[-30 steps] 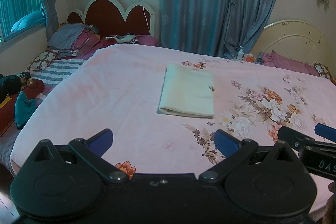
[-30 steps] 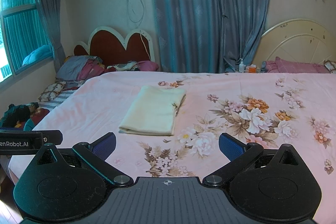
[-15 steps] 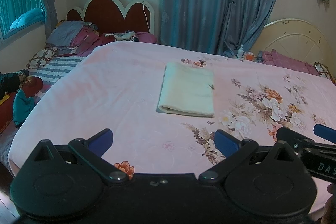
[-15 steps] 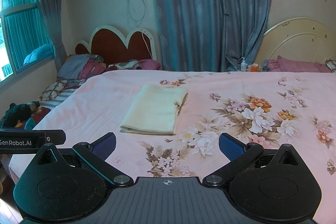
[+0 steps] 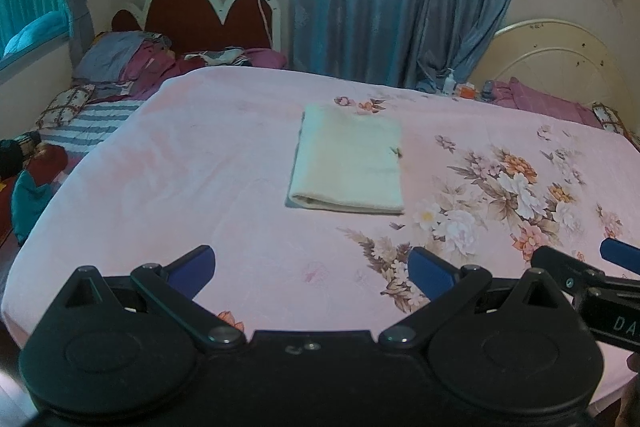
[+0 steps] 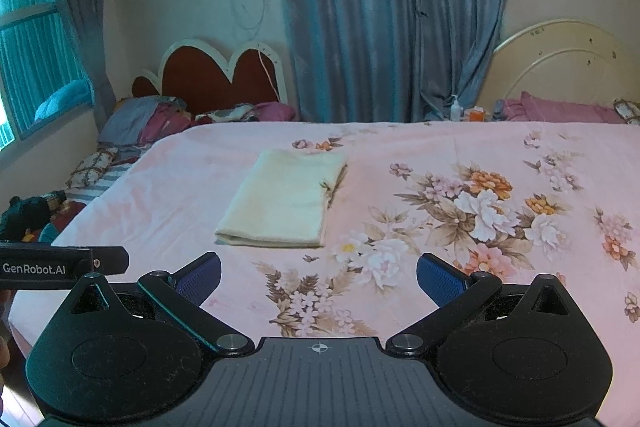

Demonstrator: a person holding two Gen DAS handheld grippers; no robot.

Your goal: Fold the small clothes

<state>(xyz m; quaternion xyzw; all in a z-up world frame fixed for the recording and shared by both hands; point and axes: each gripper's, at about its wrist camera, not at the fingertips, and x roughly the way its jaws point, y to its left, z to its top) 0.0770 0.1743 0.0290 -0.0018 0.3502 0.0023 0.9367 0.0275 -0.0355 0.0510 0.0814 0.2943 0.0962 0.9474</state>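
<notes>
A cream cloth (image 5: pixel 347 161) (image 6: pixel 285 201), folded into a neat rectangle, lies flat on the pink floral bedspread (image 5: pixel 200 179) (image 6: pixel 500 163). My left gripper (image 5: pixel 311 269) hovers open near the bed's front edge, well short of the cloth, with nothing between its blue pads. My right gripper (image 6: pixel 319 279) is likewise open and empty, with the cloth ahead and a little to its left. The right gripper's body shows at the right edge of the left wrist view, and the left gripper's body at the left edge of the right wrist view.
A second bed with a red scalloped headboard (image 5: pixel 208 15) and piled clothes (image 5: pixel 132 61) stands at the far left. Blue curtains (image 6: pixel 392 11) hang behind. A cream round headboard (image 6: pixel 560 67), pink bedding and small bottles (image 6: pixel 456 111) sit at the back right.
Both views have shifted slightly, as the grippers drift a little. The folded cloth has not moved and both grippers stay open.
</notes>
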